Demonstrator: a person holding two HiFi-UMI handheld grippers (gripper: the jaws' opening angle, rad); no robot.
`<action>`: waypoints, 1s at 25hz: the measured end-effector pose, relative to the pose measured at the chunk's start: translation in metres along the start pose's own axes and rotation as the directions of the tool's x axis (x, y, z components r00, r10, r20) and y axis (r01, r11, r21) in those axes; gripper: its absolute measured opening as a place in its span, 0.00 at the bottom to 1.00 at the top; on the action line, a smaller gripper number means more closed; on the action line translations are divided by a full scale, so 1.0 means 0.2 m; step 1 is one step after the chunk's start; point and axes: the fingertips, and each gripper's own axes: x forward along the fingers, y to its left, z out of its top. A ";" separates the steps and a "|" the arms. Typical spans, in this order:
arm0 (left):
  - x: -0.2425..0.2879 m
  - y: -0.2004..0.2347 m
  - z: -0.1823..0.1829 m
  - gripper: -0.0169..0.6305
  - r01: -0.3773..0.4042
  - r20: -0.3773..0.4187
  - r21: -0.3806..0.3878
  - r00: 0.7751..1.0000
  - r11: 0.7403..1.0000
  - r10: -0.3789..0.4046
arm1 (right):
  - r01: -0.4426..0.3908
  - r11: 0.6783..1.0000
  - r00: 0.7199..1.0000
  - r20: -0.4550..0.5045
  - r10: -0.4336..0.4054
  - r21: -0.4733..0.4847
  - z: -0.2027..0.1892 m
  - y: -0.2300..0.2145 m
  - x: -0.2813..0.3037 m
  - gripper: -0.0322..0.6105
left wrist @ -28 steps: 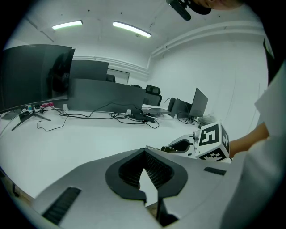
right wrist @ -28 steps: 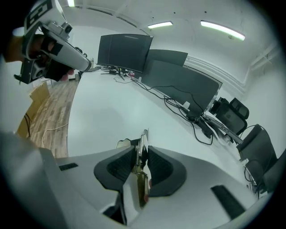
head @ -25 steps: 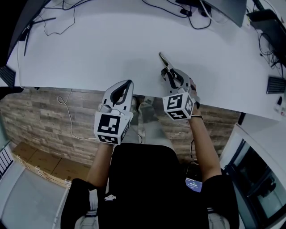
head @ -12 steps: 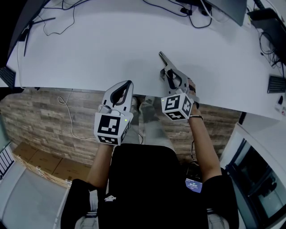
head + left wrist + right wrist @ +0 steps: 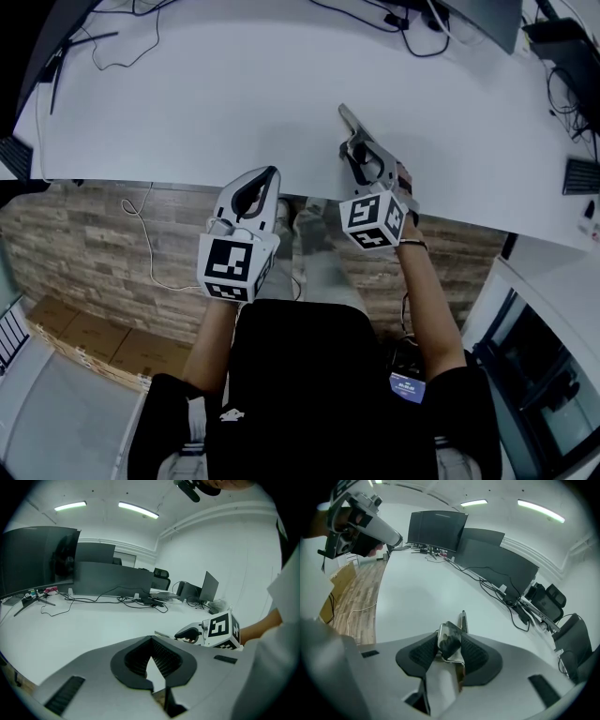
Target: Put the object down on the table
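1. The slim, shiny silver metal piece [image 5: 450, 641] stands between the two black ribbed pads of the right hand-held gripper [image 5: 356, 150]. It is tilted, with its broad mirror-like end low between the pads.
2. Its narrow flat end pokes out past the jaw tips, away from the person, over the white counter [image 5: 206, 94]. In the head view that end lies low against the counter top, a short way in from the near edge.
3. The right hand-held gripper's jaws have just been opening and now stand wide. The metal piece sits in the gap and leans across it, with no clear squeeze from the pads.
4. The left hand-held gripper [image 5: 272, 174] hangs at the near edge of the counter, to the left of the right one and well apart from the metal piece. Its jaw tips meet and nothing is between them.
5. The only print to make out is the black-and-white square markers on each marker cube [image 5: 375, 220]. They are patterns, not words.
6. Any marking on the metal piece is too small and glossy to read.
7. Dark monitors [image 5: 436, 529] and black cables [image 5: 487, 585] stand along the far side of the counter, and a wood-pattern floor [image 5: 84, 244] shows below its near edge.
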 end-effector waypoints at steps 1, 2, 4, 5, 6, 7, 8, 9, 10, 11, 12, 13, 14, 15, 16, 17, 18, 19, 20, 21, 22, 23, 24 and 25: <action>0.00 0.00 0.00 0.05 0.000 0.001 0.001 1.000 1.000 0.000 | -0.003 1.000 1.000 -0.001 0.003 0.004 0.00 0.00 0.00 0.28; 0.00 0.01 0.00 0.05 0.000 0.003 0.001 1.000 1.000 0.000 | -0.006 1.000 1.000 -0.002 0.006 0.008 0.00 0.01 0.00 0.28; -0.01 0.01 0.01 0.05 -0.001 0.006 0.001 1.000 1.000 0.001 | -0.007 1.000 1.000 -0.005 0.007 0.014 0.01 0.01 -0.01 0.29; -0.01 0.01 0.02 0.05 -0.001 0.008 0.003 1.000 1.000 0.001 | -0.007 1.000 1.000 -0.006 0.007 0.018 0.01 0.02 -0.01 0.29; -0.02 0.01 0.02 0.05 -0.001 0.010 0.004 1.000 1.000 0.001 | -0.008 1.000 1.000 -0.006 0.008 0.023 0.01 0.02 -0.02 0.29; -0.02 0.01 0.03 0.05 0.000 0.012 0.006 1.000 1.000 0.000 | -0.010 1.000 1.000 -0.005 0.010 0.028 0.02 0.02 -0.02 0.29; -0.02 0.01 0.04 0.05 0.001 0.015 0.008 1.000 1.000 -0.001 | -0.012 0.999 1.000 -0.003 0.012 0.033 0.02 0.02 -0.03 0.29; -0.02 0.01 0.05 0.05 0.001 0.019 0.011 1.000 1.000 -0.001 | -0.014 0.999 1.000 0.000 0.014 0.037 0.03 0.02 -0.04 0.29; -0.03 0.01 0.06 0.05 0.001 0.023 0.015 1.000 1.000 -0.002 | -0.016 0.999 1.000 0.004 0.016 0.041 0.04 0.02 -0.05 0.29; -0.03 0.02 0.07 0.05 0.001 0.028 0.021 1.000 1.000 -0.001 | -0.019 0.999 1.000 0.009 0.018 0.047 0.05 0.02 -0.07 0.29; -0.04 0.02 0.08 0.05 0.000 0.032 0.027 0.999 1.000 -0.001 | -0.021 0.998 1.000 0.013 0.020 0.052 0.06 0.02 -0.08 0.29; -0.05 0.02 0.10 0.05 0.001 0.037 0.029 0.999 1.000 -0.002 | -0.024 0.998 1.000 0.015 0.023 0.057 0.07 0.02 -0.09 0.29; -0.05 0.01 0.12 0.05 0.003 0.041 0.030 0.999 1.000 -0.004 | -0.027 0.998 0.999 0.018 0.026 0.063 0.08 0.01 -0.11 0.29; -0.06 0.01 0.13 0.05 0.004 0.045 0.033 0.999 0.999 -0.006 | -0.032 0.997 0.999 0.021 0.030 0.071 0.09 0.01 -0.12 0.29; -0.07 0.01 0.15 0.05 0.005 0.051 0.038 0.999 0.999 -0.007 | -0.037 0.996 0.999 0.027 0.035 0.082 0.11 0.00 -0.14 0.29; -0.08 0.01 0.17 0.05 0.005 0.057 0.043 0.998 0.999 -0.007 | -0.044 0.994 0.999 0.034 0.040 0.096 0.12 -0.01 -0.16 0.29; -0.09 0.00 0.19 0.05 0.005 0.063 0.048 0.998 0.999 -0.008 | -0.050 0.992 0.998 0.043 0.045 0.113 0.13 -0.01 -0.18 0.29; -0.10 0.00 0.21 0.05 0.005 0.070 0.055 0.998 0.998 -0.009 | -0.053 0.990 0.998 0.052 0.047 0.130 0.15 -0.02 -0.20 0.29; -0.11 0.00 0.23 0.05 0.005 0.076 0.061 0.997 0.998 -0.010 | -0.053 0.988 0.997 0.061 0.045 0.147 0.16 -0.03 -0.22 0.29; -0.12 -0.01 0.25 0.05 0.005 0.082 0.068 0.997 0.998 -0.011 | -0.049 0.985 0.997 0.071 0.038 0.163 0.18 -0.04 -0.24 0.29; -0.13 -0.01 0.27 0.05 0.006 0.088 0.074 0.996 0.997 -0.012 | -0.044 0.983 0.996 0.081 0.030 0.179 0.20 -0.05 -0.26 0.29; -0.14 -0.02 0.30 0.05 0.007 0.094 0.080 0.995 0.997 -0.014 | -0.041 0.980 0.996 0.091 0.024 0.196 0.22 -0.07 -0.29 0.29; -0.15 -0.02 0.32 0.05 0.008 0.100 0.087 0.995 0.996 -0.017 | -0.040 0.976 0.995 0.101 0.019 0.214 0.23 -0.08 -0.31 0.28; -0.16 -0.03 0.34 0.05 0.010 0.107 0.093 0.994 0.996 -0.020 | -0.038 0.972 0.994 0.110 0.013 0.232 0.25 -0.09 -0.34 0.28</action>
